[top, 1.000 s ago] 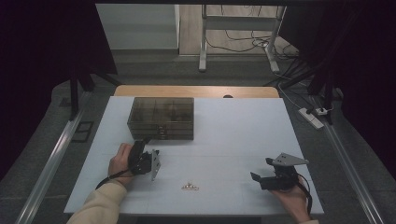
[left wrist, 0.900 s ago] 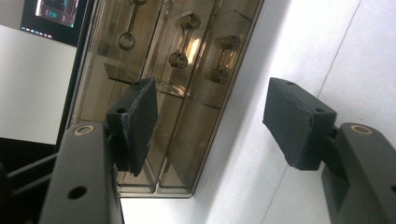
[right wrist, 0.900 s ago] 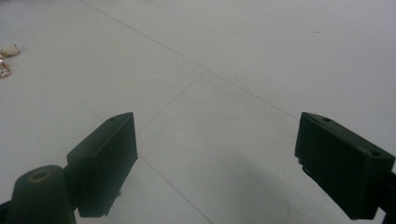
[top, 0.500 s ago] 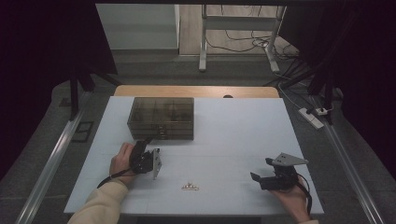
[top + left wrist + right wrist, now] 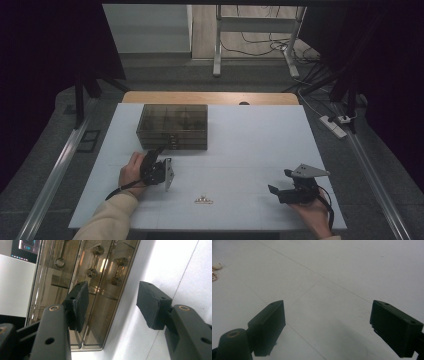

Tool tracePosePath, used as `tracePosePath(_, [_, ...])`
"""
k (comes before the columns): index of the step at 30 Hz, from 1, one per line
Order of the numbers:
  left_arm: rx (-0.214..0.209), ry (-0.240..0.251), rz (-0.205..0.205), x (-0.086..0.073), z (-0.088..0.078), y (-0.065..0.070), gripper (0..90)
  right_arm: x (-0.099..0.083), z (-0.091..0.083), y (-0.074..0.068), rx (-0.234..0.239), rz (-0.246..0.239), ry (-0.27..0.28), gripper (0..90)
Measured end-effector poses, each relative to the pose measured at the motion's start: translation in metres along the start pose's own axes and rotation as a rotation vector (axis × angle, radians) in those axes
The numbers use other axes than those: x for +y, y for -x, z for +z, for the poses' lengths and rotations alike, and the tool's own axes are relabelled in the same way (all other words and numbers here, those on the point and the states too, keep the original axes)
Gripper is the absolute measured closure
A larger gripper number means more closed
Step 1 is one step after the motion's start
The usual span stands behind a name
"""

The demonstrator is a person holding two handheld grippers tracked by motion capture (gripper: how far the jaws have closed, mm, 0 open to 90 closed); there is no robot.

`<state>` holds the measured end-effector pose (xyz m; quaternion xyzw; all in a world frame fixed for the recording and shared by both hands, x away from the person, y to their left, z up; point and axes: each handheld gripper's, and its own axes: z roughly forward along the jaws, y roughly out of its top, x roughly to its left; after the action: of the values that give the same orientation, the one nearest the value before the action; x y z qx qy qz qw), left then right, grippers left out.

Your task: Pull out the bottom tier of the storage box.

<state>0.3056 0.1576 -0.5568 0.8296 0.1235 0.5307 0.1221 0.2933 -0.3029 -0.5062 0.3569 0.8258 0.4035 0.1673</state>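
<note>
The white desk (image 5: 250,150) carries a smoky, see-through drawer box (image 5: 173,126) at its far left part, a small gold trinket (image 5: 203,200) near the front edge, and the two grippers well apart from each other.

The drawer box is the largest thing on the desk; its front faces the person and bears rows of small round knobs (image 5: 91,272). In the left gripper view the box runs up the frame at a slant, its stacked drawers seen through the tinted walls.

The left gripper (image 5: 159,151) lies just before the box's front, held by the left hand (image 5: 132,169). Its fingers (image 5: 78,305) have just been closing, yet they stand apart with nothing pressed between them; one pad lies over the box's front in that view, the other over bare desk.

The right gripper (image 5: 281,184) rests near the front right corner in the right hand (image 5: 312,210). Its fingers (image 5: 268,325) are spread wide over bare desk.

The trinket sits between the two grippers, touched by neither.
</note>
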Motion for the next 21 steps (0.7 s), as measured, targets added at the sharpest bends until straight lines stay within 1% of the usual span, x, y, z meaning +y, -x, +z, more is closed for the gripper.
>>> tracePosePath(4, [0.003,-0.005,0.007,0.0005,0.0020,0.0010,45.5,-0.0001,0.0001,0.0002,0.000,0.000,-0.001,12.5])
tracePosePath(7, [0.007,0.001,0.014,0.0010,0.0035,0.0019,47.1,-0.0001,0.0001,0.0001,0.000,0.000,-0.001,12.5])
tracePosePath(11, [0.011,-0.001,0.021,0.0019,0.0048,0.0024,48.7,-0.0003,0.0006,-0.0002,-0.008,0.002,0.003,12.5])
tracePosePath(13, [0.014,0.001,0.021,0.0018,0.0063,0.0029,49.5,-0.0003,0.0005,0.0000,-0.004,0.002,0.000,12.5])
tracePosePath(15, [0.012,-0.009,0.020,0.0022,0.0069,0.0030,49.8,-0.0004,0.0008,-0.0002,-0.004,0.003,0.003,12.5])
tracePosePath(21, [0.014,-0.005,0.018,0.0024,0.0090,0.0034,50.1,-0.0003,0.0007,-0.0003,-0.008,0.001,0.001,12.5])
